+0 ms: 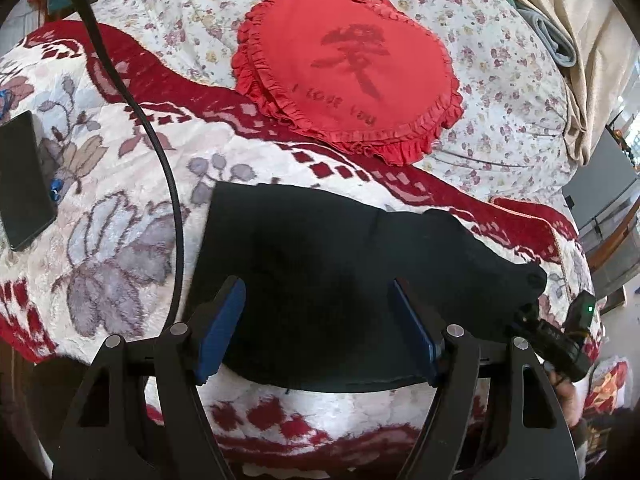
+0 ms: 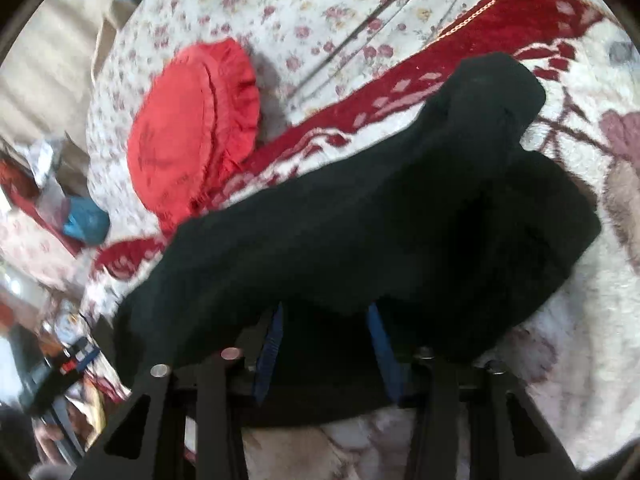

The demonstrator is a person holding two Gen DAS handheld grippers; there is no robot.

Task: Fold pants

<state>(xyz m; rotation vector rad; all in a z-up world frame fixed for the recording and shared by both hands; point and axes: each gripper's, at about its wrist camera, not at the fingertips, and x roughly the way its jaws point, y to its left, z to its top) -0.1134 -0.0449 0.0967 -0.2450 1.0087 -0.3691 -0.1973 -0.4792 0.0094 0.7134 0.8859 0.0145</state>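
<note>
On the red-and-white flowered plush blanket (image 1: pixel 120 208) lies one pair of black fabric pants (image 1: pixel 320 264), with one red heart-shaped frilled cushion (image 1: pixel 348 76) beyond it and one black phone (image 1: pixel 22 180) off to the side. Dark and nearly featureless, the pants lie flat at one end and rise in a draped fold at the other. The left gripper (image 1: pixel 320 320) hovers over them with blue pads spread wide, while cloth covers the right gripper's (image 2: pixel 326 320) tips, so its grip cannot be judged.
</note>
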